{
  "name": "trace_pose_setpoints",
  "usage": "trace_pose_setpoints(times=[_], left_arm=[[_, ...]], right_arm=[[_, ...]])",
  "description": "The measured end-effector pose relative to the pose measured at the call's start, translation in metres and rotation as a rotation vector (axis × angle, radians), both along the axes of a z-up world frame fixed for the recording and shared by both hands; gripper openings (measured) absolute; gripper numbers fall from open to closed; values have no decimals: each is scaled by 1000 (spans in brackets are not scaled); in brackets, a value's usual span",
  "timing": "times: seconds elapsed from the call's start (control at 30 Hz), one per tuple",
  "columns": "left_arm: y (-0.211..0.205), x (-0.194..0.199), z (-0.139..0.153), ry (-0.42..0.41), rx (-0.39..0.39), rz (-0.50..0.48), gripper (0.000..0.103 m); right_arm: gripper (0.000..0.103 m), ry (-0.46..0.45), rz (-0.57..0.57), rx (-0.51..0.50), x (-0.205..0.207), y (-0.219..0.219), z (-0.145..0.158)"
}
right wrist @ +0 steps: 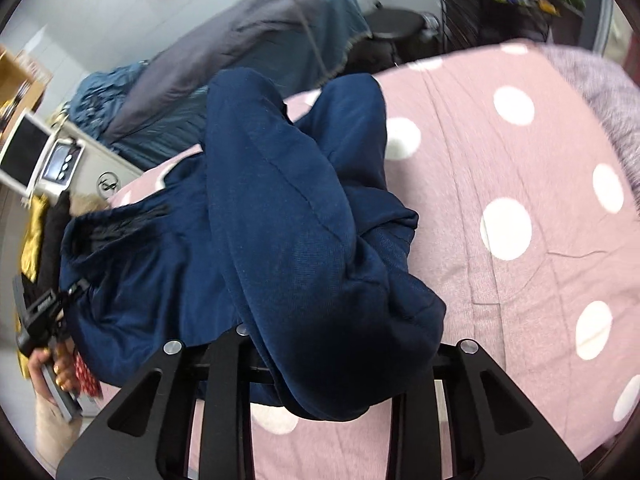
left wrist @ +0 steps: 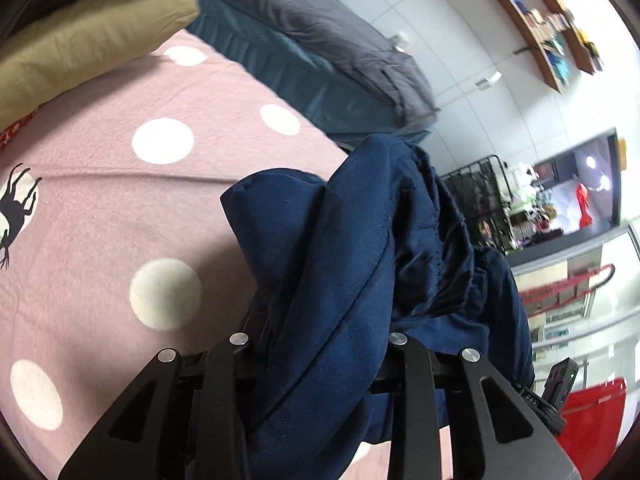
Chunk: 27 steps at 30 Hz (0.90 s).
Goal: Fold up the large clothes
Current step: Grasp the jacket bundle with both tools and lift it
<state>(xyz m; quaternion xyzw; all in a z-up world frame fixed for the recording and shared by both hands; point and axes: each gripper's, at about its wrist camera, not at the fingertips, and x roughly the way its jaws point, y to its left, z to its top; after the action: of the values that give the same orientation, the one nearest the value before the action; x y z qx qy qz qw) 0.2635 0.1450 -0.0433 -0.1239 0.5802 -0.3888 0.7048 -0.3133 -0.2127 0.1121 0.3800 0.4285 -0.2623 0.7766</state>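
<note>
Each tool, left [left wrist: 320, 344] and right [right wrist: 320, 344], pinches the navy garment [right wrist: 288, 208] in narrow jaws.

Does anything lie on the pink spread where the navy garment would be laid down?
Nothing visible does. Both grippers, left and right, hold the navy garment; the dotted spread beside it is bare. The tan pillow sits at its edge.

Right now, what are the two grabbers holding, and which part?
Both hold the navy garment. The left gripper and right gripper each pinch bunched fabric; which part of it cannot be told.
</note>
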Motion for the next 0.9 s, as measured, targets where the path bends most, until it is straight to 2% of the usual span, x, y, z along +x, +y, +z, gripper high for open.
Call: trace_pose_setpoints(times=[0.17, 0.33, 0.53, 0.73, 0.9], left_arm=[[14, -40, 18, 0, -4, -31, 28], [35, -66, 21, 25, 8, 15, 28], [42, -89, 33, -26, 57, 28, 28], [21, -116, 62, -117, 88, 28, 28], [-22, -152, 102, -190, 62, 13, 28]], right_arm=[[27, 7, -7, 13, -15, 28, 12], [27, 28, 8, 16, -42, 53, 13], [27, 12, 81, 2, -34, 59, 21], [25, -52, 144, 0, -23, 32, 35], [23, -133, 136, 33, -55, -16, 48]])
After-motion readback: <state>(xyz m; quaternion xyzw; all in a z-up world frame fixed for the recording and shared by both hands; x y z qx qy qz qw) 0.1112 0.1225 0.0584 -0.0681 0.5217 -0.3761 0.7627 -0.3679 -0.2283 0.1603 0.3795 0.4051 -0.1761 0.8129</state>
